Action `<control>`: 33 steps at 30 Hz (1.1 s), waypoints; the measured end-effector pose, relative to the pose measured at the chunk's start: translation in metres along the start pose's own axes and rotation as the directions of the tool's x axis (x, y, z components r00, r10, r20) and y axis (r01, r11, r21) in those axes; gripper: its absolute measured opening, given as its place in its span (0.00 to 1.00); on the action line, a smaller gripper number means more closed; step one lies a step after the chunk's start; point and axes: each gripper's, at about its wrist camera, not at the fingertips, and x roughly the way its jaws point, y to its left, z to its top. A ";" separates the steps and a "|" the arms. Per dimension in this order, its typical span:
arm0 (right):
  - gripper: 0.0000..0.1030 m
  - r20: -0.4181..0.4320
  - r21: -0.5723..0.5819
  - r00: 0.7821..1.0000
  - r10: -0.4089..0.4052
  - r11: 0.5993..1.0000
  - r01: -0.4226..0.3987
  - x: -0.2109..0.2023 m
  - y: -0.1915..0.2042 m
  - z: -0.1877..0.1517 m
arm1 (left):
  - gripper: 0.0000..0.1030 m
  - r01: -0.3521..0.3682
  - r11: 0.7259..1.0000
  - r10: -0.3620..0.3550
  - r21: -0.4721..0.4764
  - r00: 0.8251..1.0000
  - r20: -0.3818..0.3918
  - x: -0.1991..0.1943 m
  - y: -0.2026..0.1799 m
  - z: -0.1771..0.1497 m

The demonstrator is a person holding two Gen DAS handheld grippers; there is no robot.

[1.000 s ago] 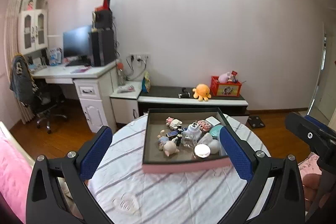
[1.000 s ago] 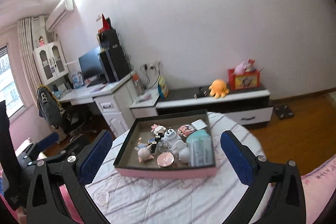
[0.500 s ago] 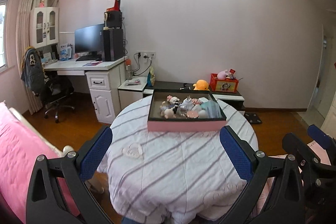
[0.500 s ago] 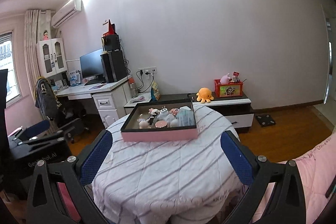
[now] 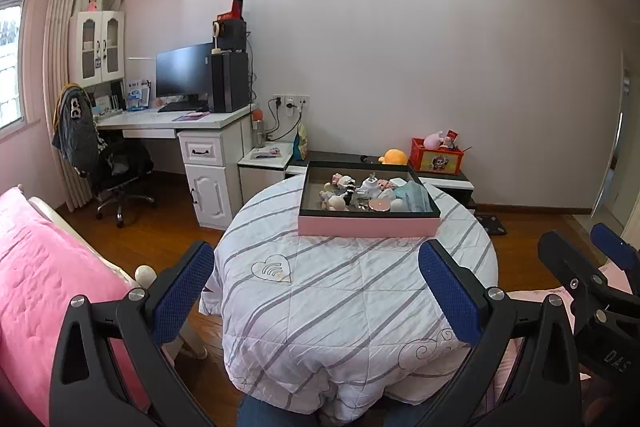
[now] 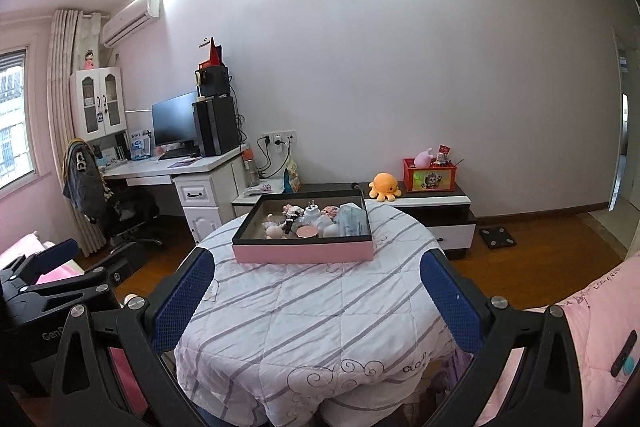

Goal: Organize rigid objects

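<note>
A pink-sided box with a dark rim stands on the far half of a round table. Several small toys and trinkets lie inside it, with a pale blue packet at its right end. My left gripper is open and empty, held well back from the table's near edge. My right gripper is also open and empty, at a similar distance. Each gripper appears at the side of the other's view.
The round table wears a white quilted cloth with grey stripes. A pink bed lies to the left. A white desk with monitor and a chair stand beyond. A low cabinet carries an orange plush and a red crate.
Both grippers have pulled back from right over the box to beyond the table's near edge. The box and its contents stay where they were.
</note>
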 end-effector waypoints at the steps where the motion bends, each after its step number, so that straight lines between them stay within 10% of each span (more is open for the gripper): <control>1: 1.00 0.000 -0.001 1.000 -0.003 1.000 0.003 0.000 0.000 0.000 | 1.00 0.001 1.000 -0.001 0.001 1.000 0.003 -0.001 0.000 0.000; 33: 1.00 -0.018 0.002 1.000 -0.013 1.000 0.013 0.004 0.000 -0.004 | 1.00 0.006 1.000 -0.007 0.020 1.000 0.027 -0.007 -0.004 0.008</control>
